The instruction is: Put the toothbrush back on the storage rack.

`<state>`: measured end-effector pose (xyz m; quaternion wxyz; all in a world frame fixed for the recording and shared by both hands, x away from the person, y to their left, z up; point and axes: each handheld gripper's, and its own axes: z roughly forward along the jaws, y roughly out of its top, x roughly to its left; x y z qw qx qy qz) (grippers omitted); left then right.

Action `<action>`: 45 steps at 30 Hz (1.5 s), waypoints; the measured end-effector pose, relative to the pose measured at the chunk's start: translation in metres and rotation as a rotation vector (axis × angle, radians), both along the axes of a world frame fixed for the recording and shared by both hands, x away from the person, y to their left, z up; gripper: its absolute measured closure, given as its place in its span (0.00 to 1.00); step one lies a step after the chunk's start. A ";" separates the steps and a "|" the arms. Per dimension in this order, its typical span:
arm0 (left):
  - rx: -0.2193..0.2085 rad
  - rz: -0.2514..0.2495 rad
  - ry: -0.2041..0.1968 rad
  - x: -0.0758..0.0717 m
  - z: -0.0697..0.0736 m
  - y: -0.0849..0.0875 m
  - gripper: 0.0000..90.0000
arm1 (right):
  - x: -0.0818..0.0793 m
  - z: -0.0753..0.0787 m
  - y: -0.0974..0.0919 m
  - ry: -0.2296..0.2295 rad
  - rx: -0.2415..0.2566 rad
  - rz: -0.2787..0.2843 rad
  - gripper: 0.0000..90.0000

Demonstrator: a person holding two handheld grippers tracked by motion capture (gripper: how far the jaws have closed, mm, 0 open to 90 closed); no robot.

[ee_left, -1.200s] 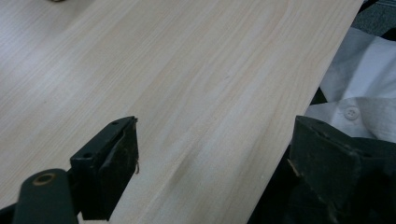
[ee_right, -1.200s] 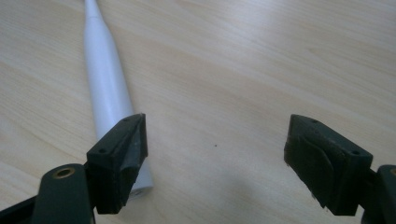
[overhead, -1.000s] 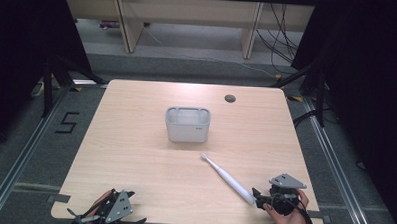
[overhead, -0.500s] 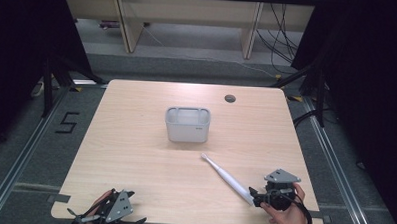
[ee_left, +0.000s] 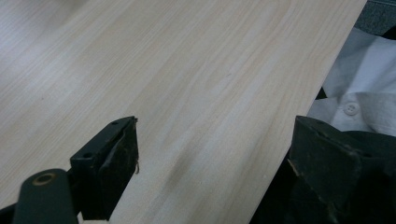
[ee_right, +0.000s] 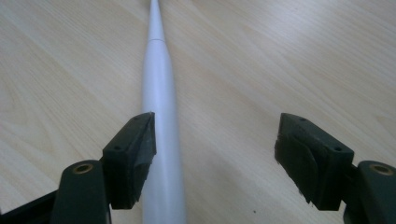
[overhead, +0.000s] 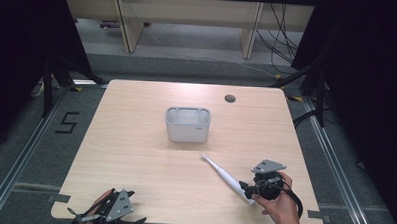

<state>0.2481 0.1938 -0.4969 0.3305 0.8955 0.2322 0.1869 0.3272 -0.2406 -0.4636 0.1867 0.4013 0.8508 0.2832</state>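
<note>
Left gripper [overhead: 114, 209] rested at near worktop [overhead: 135, 155] edge, jaws spread over bare wood. Right gripper [ee_right: 215, 154] sat over electric toothbrush [ee_right: 159, 116] handle, jaws spread, just been closing, one beside handle, no pinch. Farther off, grey holder [overhead: 187, 124] mid-worktop.

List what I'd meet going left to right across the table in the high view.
Left claw at the near edge → grey bin at mid-table → white electric toothbrush lying slantwise → right claw at the toothbrush's handle end, jaws apart.
</note>
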 end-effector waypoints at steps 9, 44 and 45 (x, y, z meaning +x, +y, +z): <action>-0.019 0.004 0.001 0.001 -0.001 -0.001 0.17 | 0.014 0.000 0.016 0.034 -0.026 0.075 0.43; -0.014 -0.027 0.006 -0.003 -0.001 -0.007 0.17 | 0.044 -0.010 0.062 0.243 -0.177 0.178 0.61; 0.002 -0.023 -0.003 -0.002 -0.001 -0.006 0.17 | 0.045 -0.011 0.062 0.244 -0.182 0.182 0.61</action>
